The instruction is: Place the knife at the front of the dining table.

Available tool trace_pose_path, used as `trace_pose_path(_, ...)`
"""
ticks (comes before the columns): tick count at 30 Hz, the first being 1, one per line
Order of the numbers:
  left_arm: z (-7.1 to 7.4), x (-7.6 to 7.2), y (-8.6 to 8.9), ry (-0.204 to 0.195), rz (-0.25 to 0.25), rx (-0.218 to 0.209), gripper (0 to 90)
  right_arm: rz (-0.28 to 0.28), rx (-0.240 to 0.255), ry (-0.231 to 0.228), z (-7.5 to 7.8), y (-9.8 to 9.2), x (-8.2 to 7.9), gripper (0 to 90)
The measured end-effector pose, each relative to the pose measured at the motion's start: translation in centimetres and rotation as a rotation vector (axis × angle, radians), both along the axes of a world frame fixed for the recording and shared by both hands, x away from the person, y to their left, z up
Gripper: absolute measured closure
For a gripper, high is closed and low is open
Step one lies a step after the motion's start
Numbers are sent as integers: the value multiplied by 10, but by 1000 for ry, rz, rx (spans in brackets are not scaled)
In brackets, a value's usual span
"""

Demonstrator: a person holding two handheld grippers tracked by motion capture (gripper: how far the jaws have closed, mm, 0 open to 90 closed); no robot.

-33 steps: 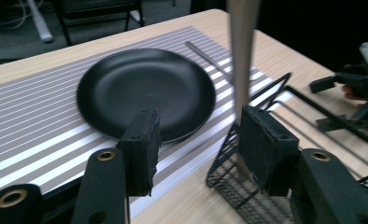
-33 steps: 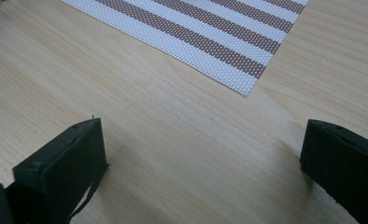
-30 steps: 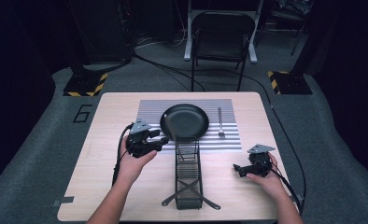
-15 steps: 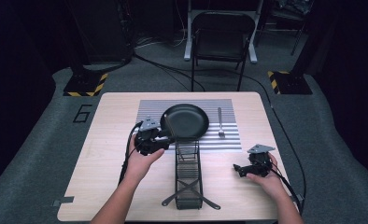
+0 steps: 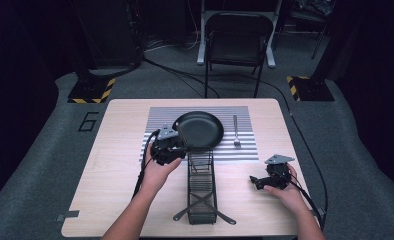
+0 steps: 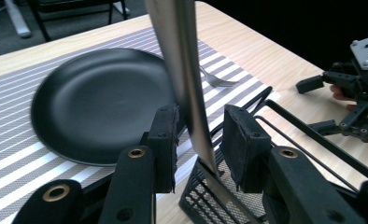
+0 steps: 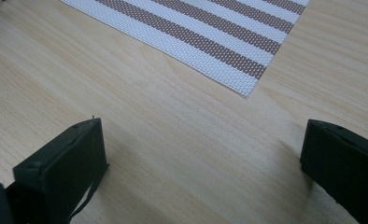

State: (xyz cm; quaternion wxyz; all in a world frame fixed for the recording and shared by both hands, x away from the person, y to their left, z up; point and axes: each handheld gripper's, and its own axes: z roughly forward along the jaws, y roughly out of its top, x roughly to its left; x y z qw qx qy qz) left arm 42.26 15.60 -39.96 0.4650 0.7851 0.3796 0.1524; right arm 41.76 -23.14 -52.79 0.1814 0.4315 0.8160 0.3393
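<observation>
A black plate (image 5: pixel 200 129) (image 6: pixel 102 102) lies on a striped placemat (image 5: pixel 160 117), with a fork (image 5: pixel 236 132) (image 6: pixel 215 80) to its right. A black wire rack (image 5: pixel 201 185) (image 6: pixel 285 121) runs from the plate toward me. A flat silver utensil (image 6: pixel 182 56) stands tilted in the rack's far end. My left gripper (image 5: pixel 180 146) (image 6: pixel 200 126) straddles it. Its jaws have just been closing, and a small gap still shows at each pad. My right gripper (image 5: pixel 257 181) (image 7: pixel 203 135) (image 6: pixel 315 105) rests open on bare wood, with nothing between its jaws.
The placemat's near corner (image 7: pixel 247 88) lies just ahead of my right gripper. A folding chair (image 5: pixel 235 35) stands beyond the table's far edge. Bare wood spreads left of the rack (image 5: pixel 110 170).
My left gripper has moved right, from beside the placemat's left part to the rack's far end by the plate. The right hand has stayed put.
</observation>
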Motion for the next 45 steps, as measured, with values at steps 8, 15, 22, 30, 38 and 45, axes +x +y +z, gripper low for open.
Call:
trace_pose_path(8, -5, 2, -3, 15, -5, -44, 664, -1, 2, 1, 0, 0, 0, 0)
trace_pose_path(15, -6, -1, -1, -4, -21, -51, 777, -3, 6, 4, 0, 1, 0, 0)
trace_pose_path(22, -7, -6, 0, -11, -9, -59, 791, -4, 6, 5, 0, 1, 0, 0)
trace_pose_path(30, -9, -17, -10, -46, -14, -73, 808, -4, 6, 5, 0, 1, 0, 0)
trace_pose_path(38, -10, -17, -14, -66, -19, -57, 809, -3, 8, 5, 0, 1, 0, 0)
trace_pose_path(45, -8, -19, -15, -61, -26, -45, 812, -3, 8, 6, 0, 1, 0, 0)
